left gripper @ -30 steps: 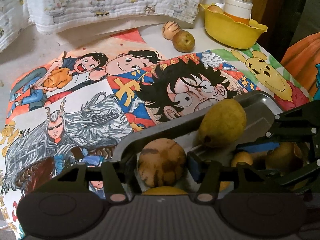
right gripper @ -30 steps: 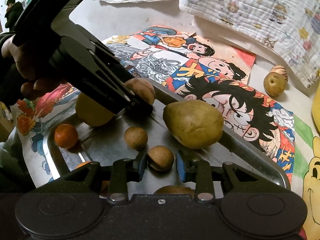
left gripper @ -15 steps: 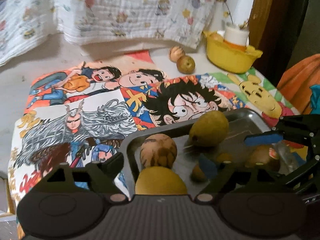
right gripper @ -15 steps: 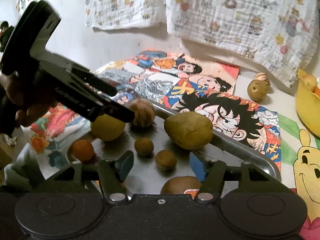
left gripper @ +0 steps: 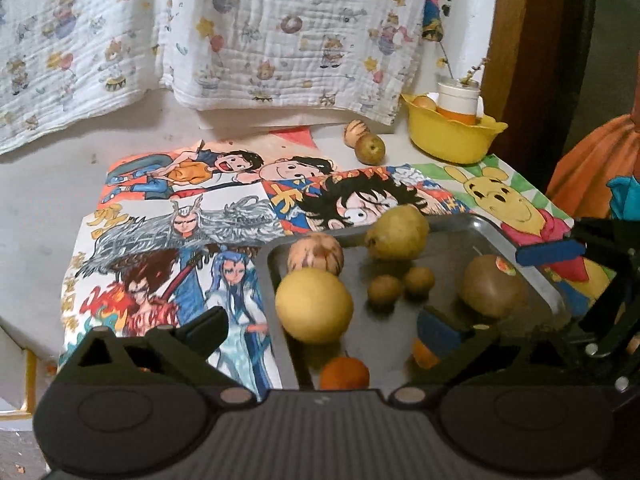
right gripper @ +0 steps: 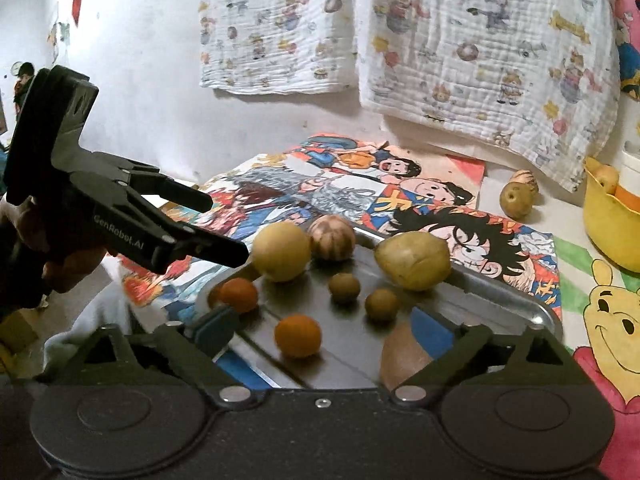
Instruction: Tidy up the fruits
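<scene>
A metal tray [left gripper: 532,264] [right gripper: 516,292] holds several fruits: a round yellow fruit [left gripper: 314,306] [right gripper: 282,251], a striped brown fruit [left gripper: 316,258] [right gripper: 331,237], a yellow-green pear [left gripper: 398,233] [right gripper: 414,260], two small brown fruits [left gripper: 384,290] [right gripper: 344,287], a kiwi with a sticker [left gripper: 492,286] [right gripper: 404,354] and two oranges [right gripper: 298,336] [left gripper: 344,374]. My left gripper [left gripper: 320,330] is open and empty above the tray's near left end. My right gripper [right gripper: 334,330] is open and empty above the tray's near side. The left gripper also shows in the right wrist view [right gripper: 208,224], left of the yellow fruit.
Two more fruits [left gripper: 370,148] [right gripper: 516,199] lie on the table beyond the cartoon-printed mat [left gripper: 180,216]. A yellow bowl [left gripper: 452,138] [right gripper: 608,224] with a cup and fruit stands at the back right. Printed cloths [left gripper: 280,32] hang on the wall behind.
Both grippers have opened wide and pulled back and up from the tray. The striped fruit and a small brown fruit that sat between their fingers now lie free on the tray.
</scene>
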### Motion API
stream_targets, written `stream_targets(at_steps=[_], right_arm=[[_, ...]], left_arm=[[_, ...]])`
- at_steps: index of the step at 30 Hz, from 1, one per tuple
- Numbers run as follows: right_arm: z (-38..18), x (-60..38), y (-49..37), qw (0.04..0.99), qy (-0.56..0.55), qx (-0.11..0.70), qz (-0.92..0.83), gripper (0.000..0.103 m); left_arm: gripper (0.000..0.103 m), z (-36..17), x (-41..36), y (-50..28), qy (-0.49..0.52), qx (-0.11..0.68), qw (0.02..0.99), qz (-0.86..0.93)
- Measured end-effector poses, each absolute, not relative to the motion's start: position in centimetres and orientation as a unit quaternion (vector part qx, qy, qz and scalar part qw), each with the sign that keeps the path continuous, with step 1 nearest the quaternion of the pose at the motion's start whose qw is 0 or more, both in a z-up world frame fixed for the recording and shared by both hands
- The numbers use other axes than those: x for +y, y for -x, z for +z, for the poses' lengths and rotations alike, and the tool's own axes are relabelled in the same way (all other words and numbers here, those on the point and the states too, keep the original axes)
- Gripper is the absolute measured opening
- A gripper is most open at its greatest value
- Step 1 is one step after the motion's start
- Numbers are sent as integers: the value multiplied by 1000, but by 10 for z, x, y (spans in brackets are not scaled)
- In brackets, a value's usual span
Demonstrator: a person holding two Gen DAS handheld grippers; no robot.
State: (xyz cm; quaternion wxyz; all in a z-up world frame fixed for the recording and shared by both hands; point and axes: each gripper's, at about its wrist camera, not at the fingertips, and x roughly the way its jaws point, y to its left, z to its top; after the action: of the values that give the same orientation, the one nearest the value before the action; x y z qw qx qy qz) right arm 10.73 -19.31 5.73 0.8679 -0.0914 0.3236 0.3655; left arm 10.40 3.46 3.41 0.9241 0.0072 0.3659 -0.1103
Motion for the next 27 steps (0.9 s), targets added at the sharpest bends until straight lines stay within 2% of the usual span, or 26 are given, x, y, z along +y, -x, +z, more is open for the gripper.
stream_targets(at_steps=[8, 27], right_arm=[[55, -204, -87, 868, 102, 322, 364, 102], [38, -252, -95, 878, 110, 369, 284, 102]], left_arm=[[102, 23, 25, -71, -24, 368, 924, -106], [102, 11, 11, -63, -77, 405, 903, -119]])
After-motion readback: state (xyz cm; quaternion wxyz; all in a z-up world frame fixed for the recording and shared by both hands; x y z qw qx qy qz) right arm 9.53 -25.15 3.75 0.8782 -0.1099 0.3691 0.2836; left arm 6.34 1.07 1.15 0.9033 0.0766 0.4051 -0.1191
